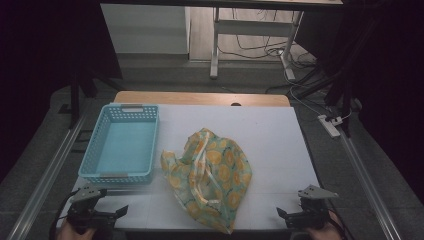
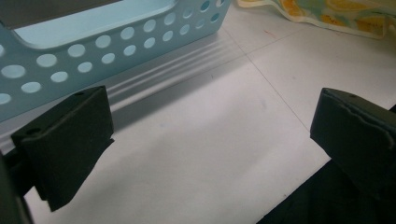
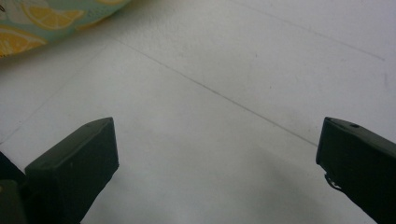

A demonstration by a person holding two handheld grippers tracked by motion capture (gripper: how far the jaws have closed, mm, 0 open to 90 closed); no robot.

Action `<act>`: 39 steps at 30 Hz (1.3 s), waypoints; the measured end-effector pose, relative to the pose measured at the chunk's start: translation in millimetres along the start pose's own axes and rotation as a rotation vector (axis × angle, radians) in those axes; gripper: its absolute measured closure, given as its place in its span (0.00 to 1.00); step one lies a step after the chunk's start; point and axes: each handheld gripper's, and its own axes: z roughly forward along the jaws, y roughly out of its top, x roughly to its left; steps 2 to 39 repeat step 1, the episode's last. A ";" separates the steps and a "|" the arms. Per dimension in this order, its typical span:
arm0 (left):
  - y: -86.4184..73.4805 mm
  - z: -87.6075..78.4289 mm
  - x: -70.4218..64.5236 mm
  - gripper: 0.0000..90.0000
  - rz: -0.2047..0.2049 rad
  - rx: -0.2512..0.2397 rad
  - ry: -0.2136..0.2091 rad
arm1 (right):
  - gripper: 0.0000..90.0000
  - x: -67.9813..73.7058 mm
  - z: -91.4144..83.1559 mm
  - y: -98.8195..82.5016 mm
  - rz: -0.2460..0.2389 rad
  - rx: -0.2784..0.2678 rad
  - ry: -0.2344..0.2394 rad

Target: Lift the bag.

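Lying crumpled, lemon-print cloth bag (image 1: 210,175), perforated plastic basket (image 1: 122,145)

Beyond my white-topped wooden counter (image 1: 260,125) I see dim grey carpeted floor (image 1: 165,75), a white metal-legged desk (image 1: 216,45) and tangled black cables (image 1: 260,50).

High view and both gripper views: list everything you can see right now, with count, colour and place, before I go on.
Perforated light blue plastic basket: one, light blue, left part of the table, nothing in it.
Crumpled lemon-print fabric bag: one, teal with yellow-orange lemon slices, middle of the table, right of the basket, apart from it.
White table mat: one, white, covers the tabletop.
Wooden table edge: one, light wood, far side beyond the mat.
White power strip: one, white, floor to the right.
Left gripper: one, black, near left corner, jaws open.
Right gripper: one, black, near right corner, jaws open.
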 end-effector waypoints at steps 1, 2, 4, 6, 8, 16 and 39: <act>0.3 0.1 0.6 0.00 -0.005 0.001 -0.003 | 0.00 -0.6 0.2 -0.2 0.001 -0.001 0.002; 0.3 0.1 0.6 0.00 -0.005 0.001 -0.003 | 0.00 -0.6 0.2 -0.2 0.001 -0.001 0.002; 0.3 0.1 0.6 0.00 -0.005 0.001 -0.003 | 0.00 -0.6 0.2 -0.2 0.001 -0.001 0.002; 0.3 0.1 0.6 0.00 -0.005 0.001 -0.003 | 0.00 -0.6 0.2 -0.2 0.001 -0.001 0.002; 0.3 0.1 0.6 0.00 -0.005 0.001 -0.003 | 0.00 -0.6 0.2 -0.2 0.001 -0.001 0.002; 0.3 0.1 0.6 0.00 -0.005 0.001 -0.003 | 0.00 -0.6 0.2 -0.2 0.001 -0.001 0.002; 0.3 0.1 0.6 0.00 -0.005 0.001 -0.003 | 0.00 -0.6 0.2 -0.2 0.001 -0.001 0.002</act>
